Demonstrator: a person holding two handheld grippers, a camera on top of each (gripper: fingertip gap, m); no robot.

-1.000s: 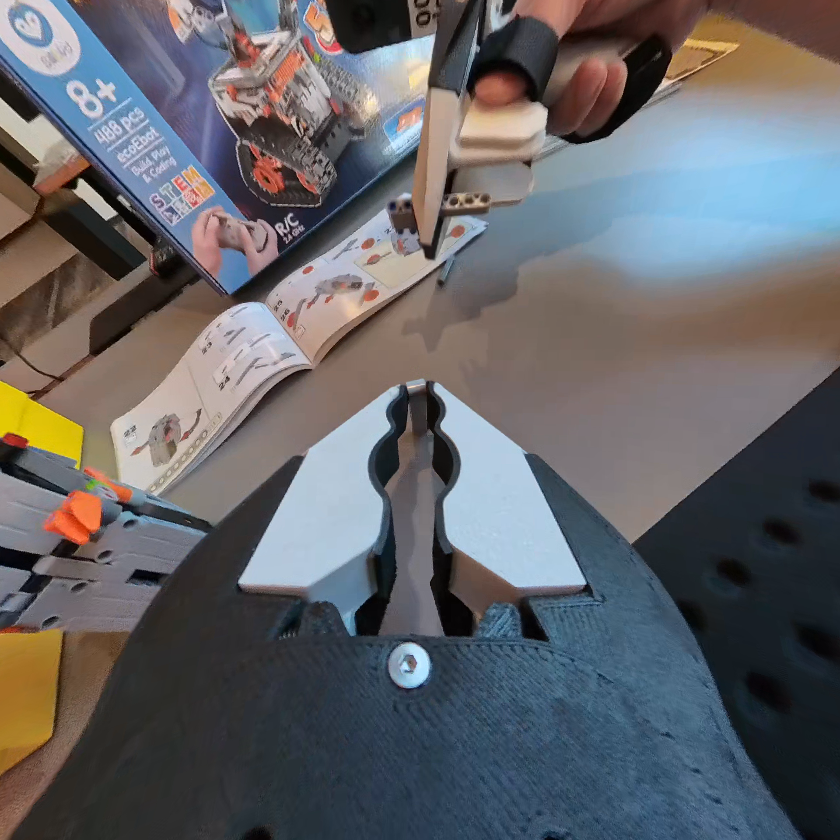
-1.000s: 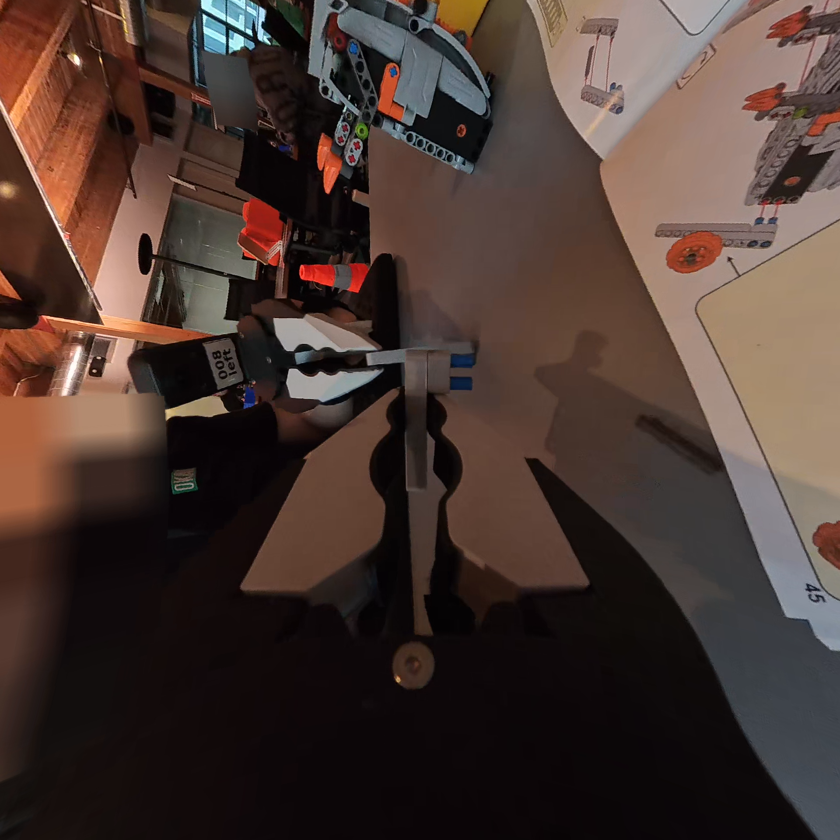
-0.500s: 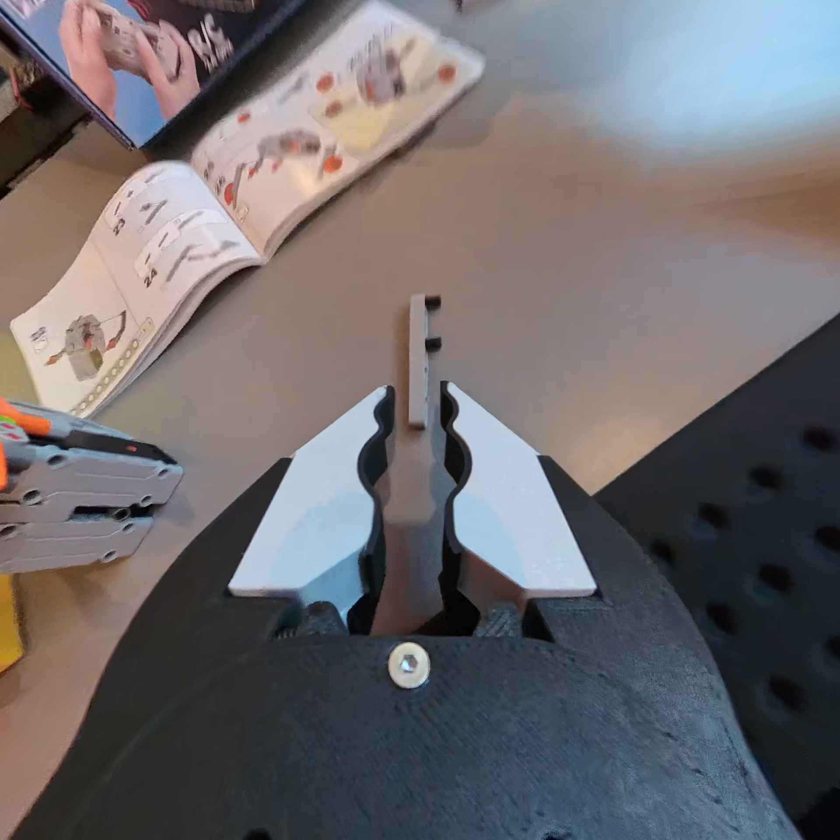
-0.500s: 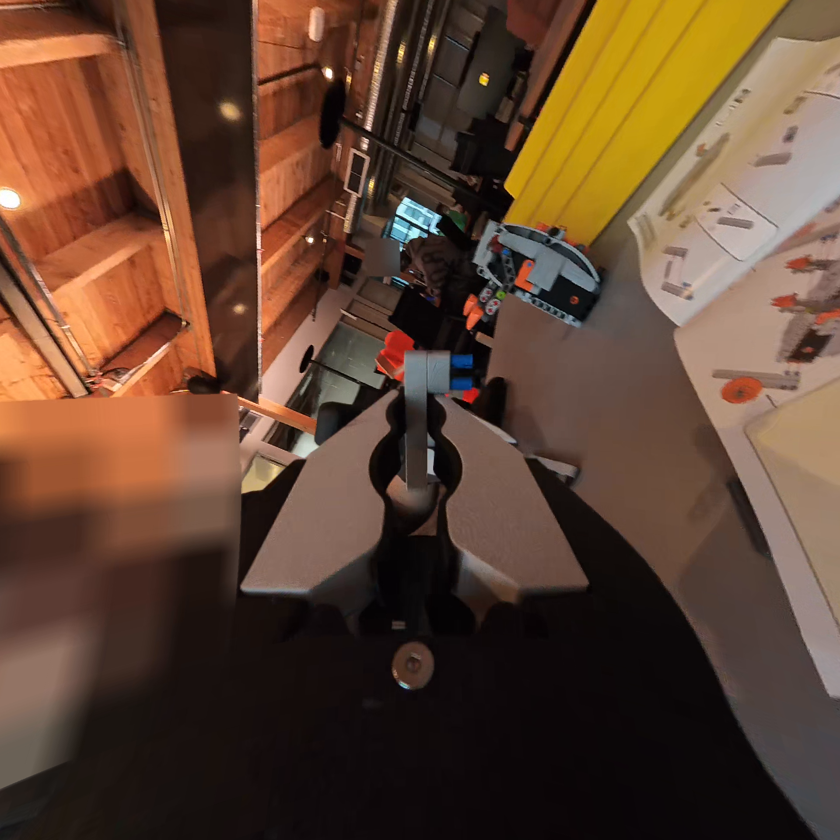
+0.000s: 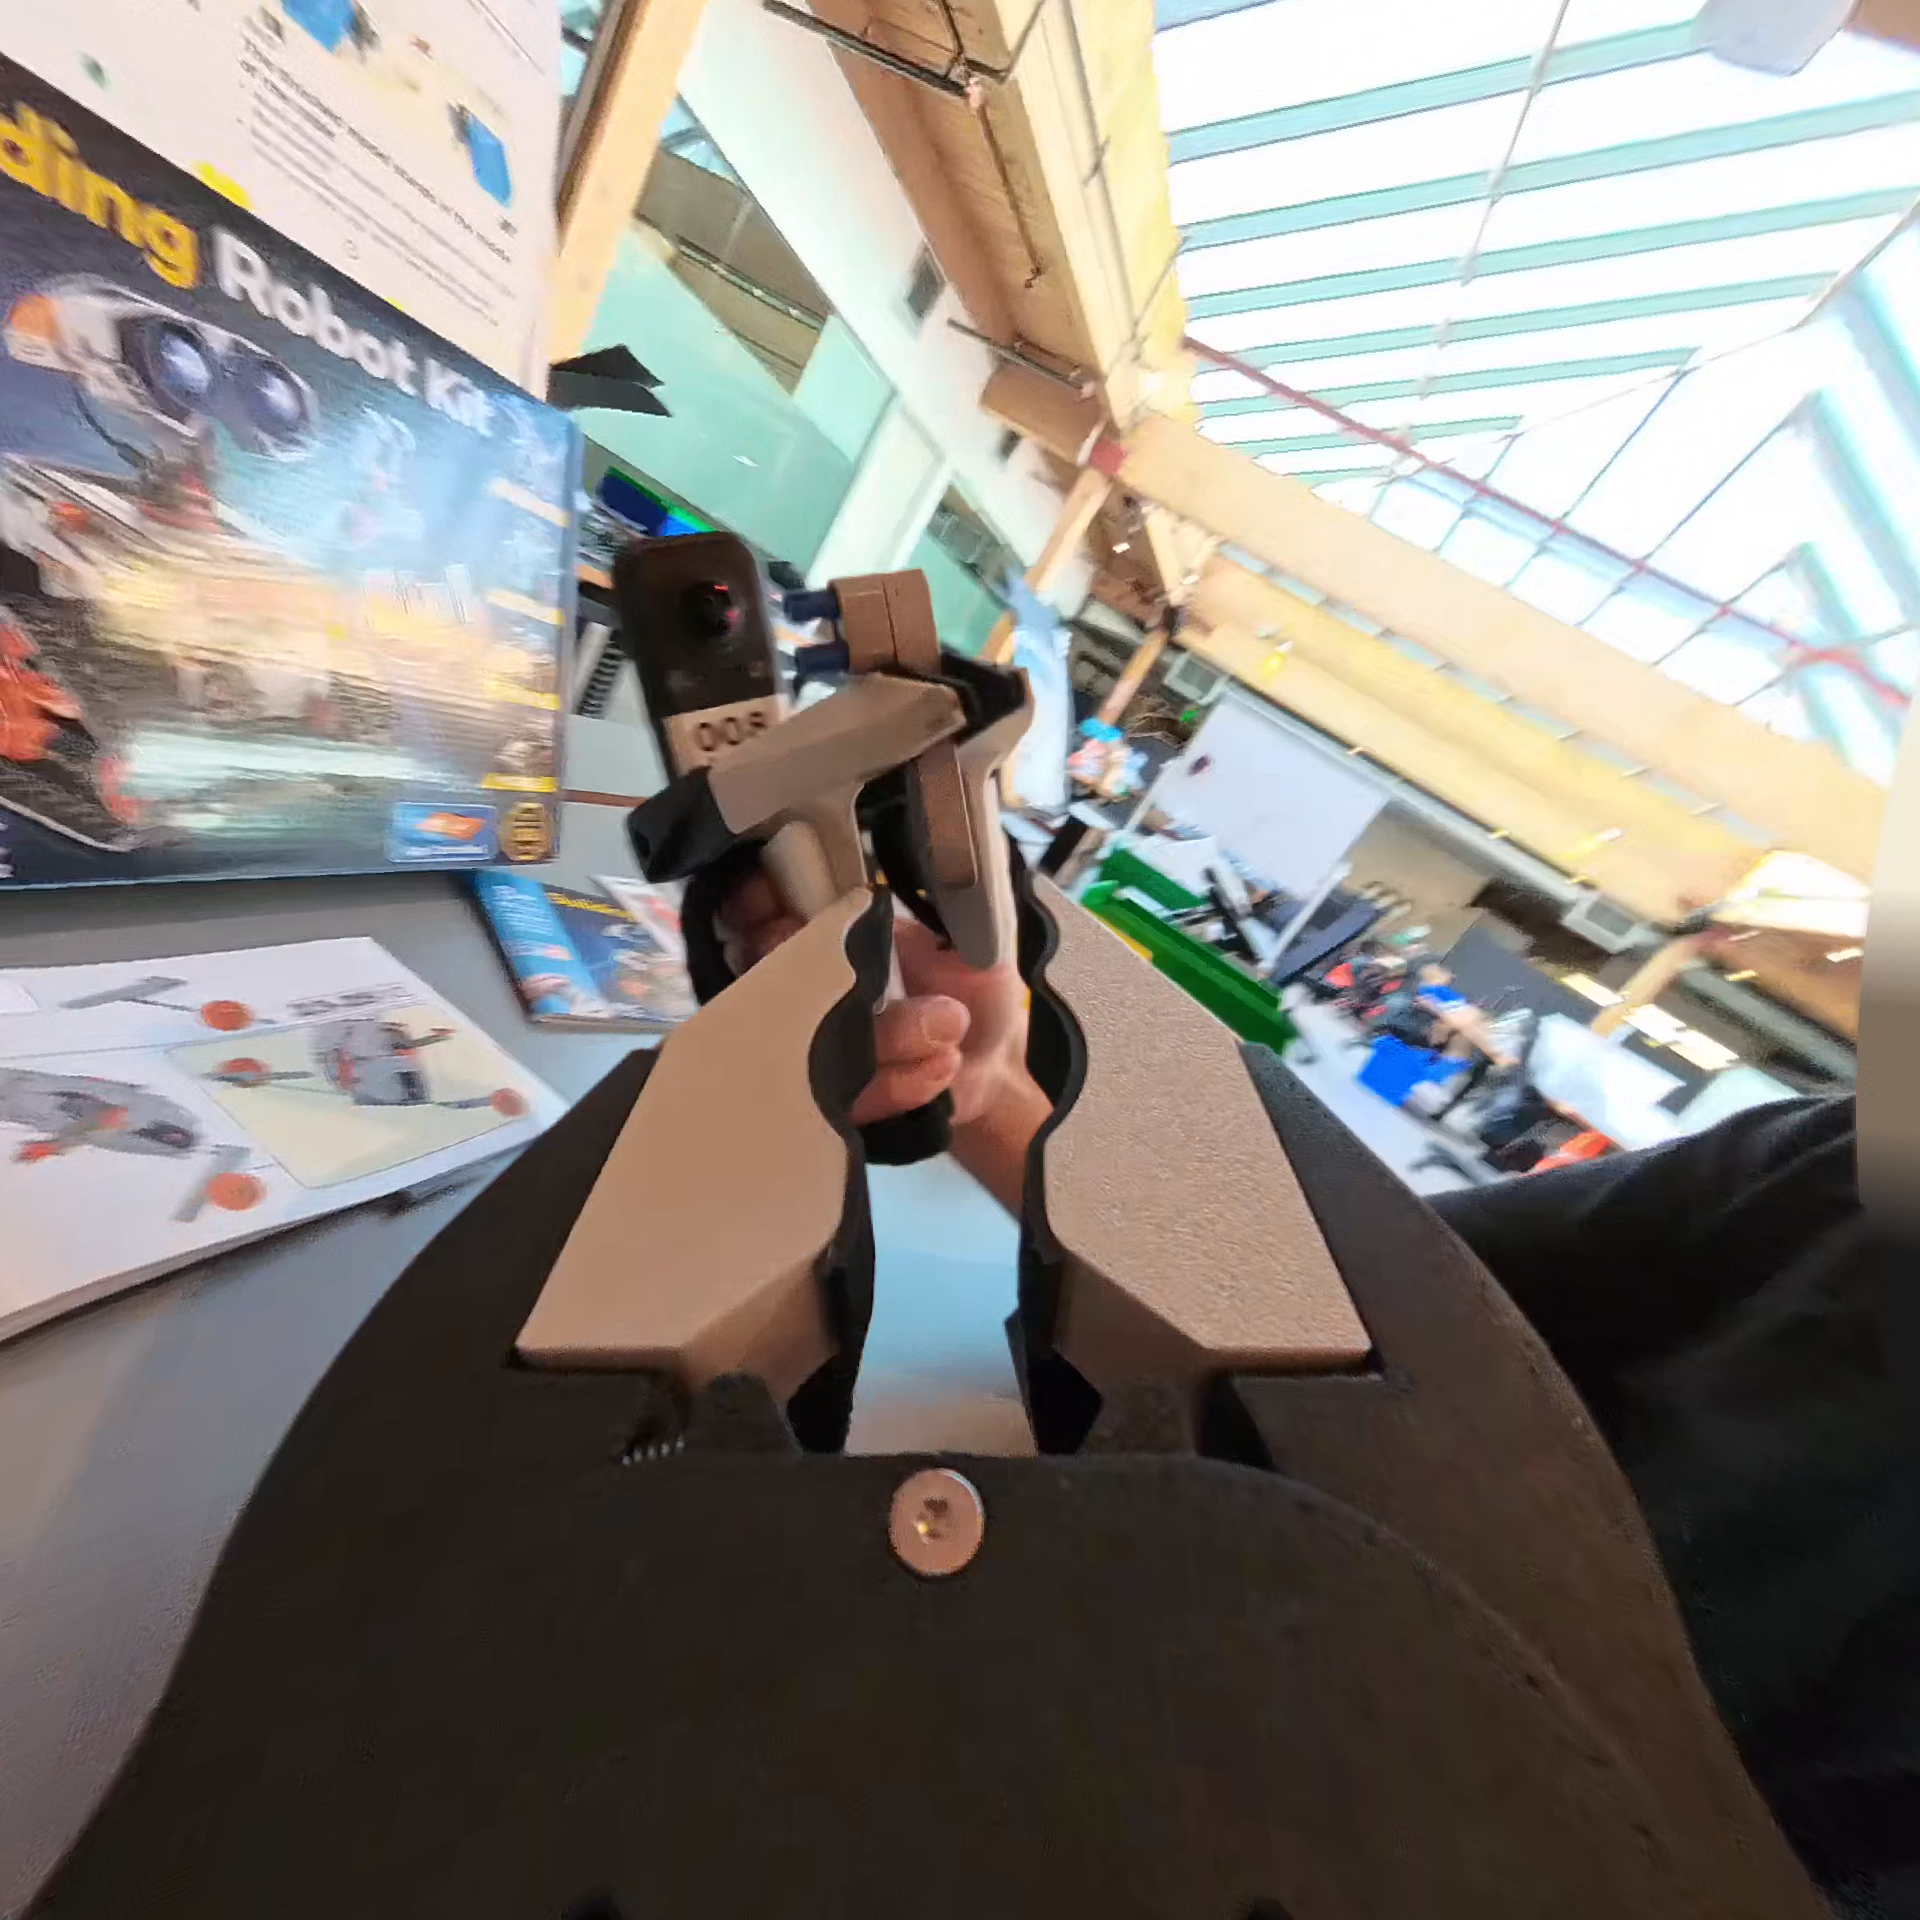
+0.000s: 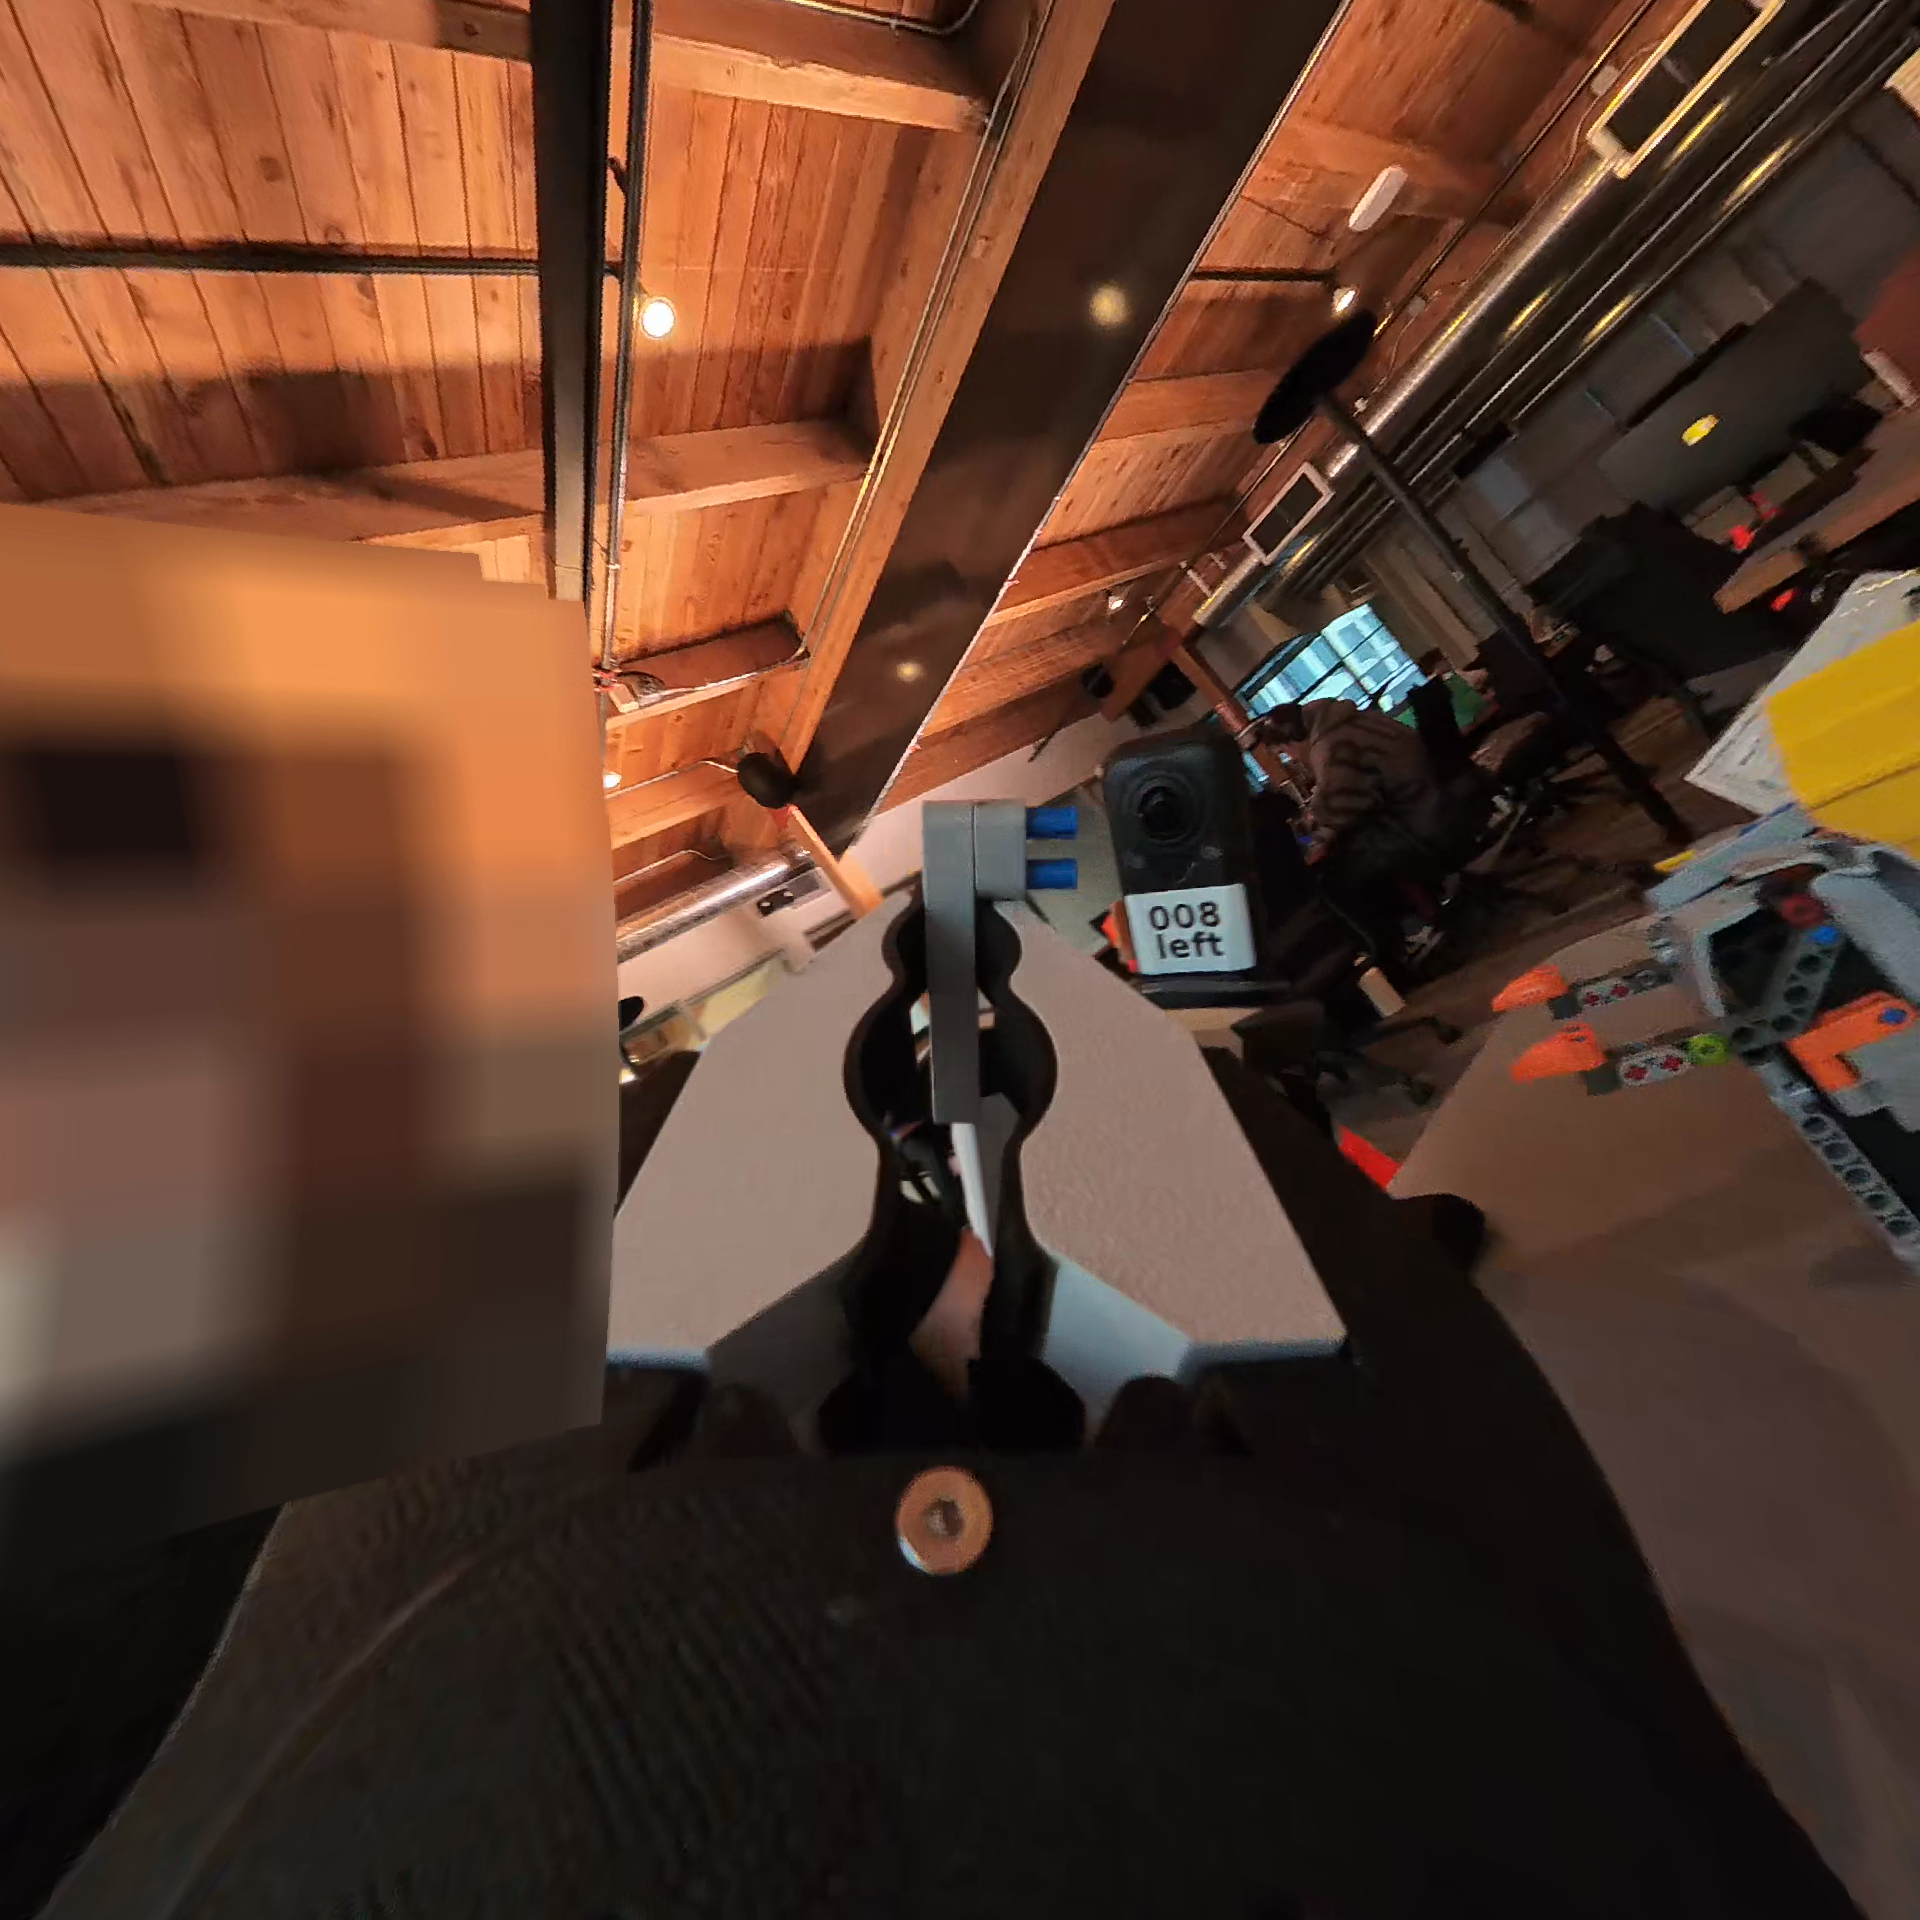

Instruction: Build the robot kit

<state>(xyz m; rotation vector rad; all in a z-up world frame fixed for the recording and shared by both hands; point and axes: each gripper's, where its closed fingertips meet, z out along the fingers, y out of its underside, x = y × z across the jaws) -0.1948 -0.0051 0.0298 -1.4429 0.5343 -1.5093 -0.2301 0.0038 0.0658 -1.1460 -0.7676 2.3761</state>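
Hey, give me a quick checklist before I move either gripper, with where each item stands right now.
1. Right gripper shut on the grey beam: ok.
2. Both blue pins seated near the beam's outer end: ok.
3. Left gripper empty, jaws apart: ok.
4. Beam held clear of the table: ok.
5. Gap between the two grippers: cannot tell.
6. Instruction booklet lying open on the table: ok.

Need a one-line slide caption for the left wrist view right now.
Open left gripper faces the raised right gripper, shut on a grey beam with blue pins, above an open instruction booklet.
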